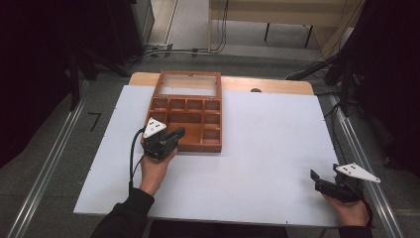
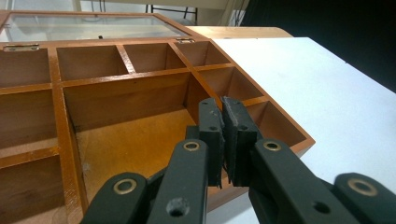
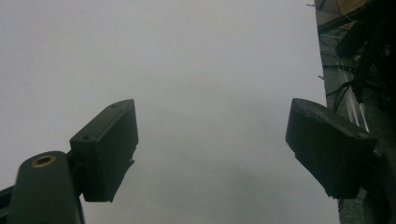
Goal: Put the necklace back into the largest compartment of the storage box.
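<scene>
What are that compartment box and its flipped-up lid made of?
The box looks like reddish-brown wood with a smooth, perhaps varnished finish; grain shows inside. Its lid seems a wooden frame around a clear pane, glass or plastic, since the surface behind shows through.

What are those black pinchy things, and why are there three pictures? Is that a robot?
No robot here: a person holds a claw tool in each hand. One picture comes from a camera up high, looking down at the table. The other two come from little cameras riding on each claw, looking along its black jaws.

On the white table lies a wooden box with many small compartments and a glass lid flipped open behind it. All the compartments I can see look empty.

The left claw hangs over the front edge of the box, above the big compartment; its jaws are pressed together with nothing between them. The right claw waits near the table's right edge with its jaws wide apart, holding nothing.
</scene>
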### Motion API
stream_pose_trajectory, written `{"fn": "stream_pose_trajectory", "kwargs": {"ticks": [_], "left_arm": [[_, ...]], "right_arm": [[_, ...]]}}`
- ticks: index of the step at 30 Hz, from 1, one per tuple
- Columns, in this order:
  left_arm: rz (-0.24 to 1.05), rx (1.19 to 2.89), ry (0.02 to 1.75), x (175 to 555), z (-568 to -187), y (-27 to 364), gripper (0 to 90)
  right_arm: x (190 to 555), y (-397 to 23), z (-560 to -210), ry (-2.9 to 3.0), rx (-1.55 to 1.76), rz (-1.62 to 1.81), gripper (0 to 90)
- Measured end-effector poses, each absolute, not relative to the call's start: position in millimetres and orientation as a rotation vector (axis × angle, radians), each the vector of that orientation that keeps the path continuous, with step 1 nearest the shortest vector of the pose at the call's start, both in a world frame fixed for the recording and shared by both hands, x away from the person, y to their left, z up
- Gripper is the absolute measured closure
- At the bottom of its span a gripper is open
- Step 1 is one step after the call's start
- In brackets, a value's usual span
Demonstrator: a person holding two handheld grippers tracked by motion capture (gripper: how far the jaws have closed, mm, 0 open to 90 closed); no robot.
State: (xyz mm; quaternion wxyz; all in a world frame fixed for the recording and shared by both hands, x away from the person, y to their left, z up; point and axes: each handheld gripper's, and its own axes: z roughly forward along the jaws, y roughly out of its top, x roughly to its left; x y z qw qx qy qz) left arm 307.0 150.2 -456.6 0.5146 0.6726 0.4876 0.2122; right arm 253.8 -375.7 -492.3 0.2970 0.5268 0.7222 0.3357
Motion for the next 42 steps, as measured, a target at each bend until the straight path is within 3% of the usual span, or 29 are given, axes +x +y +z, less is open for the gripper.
{"fn": "stream_pose_trajectory", "kwargs": {"ticks": [42], "left_arm": [[0.569,1.632,1.254,343.2,-464.8,145.8,87.3]], "right_arm": [[254.5,-375.2,-492.6,1.926,1.397,0.89,15.4]]}}
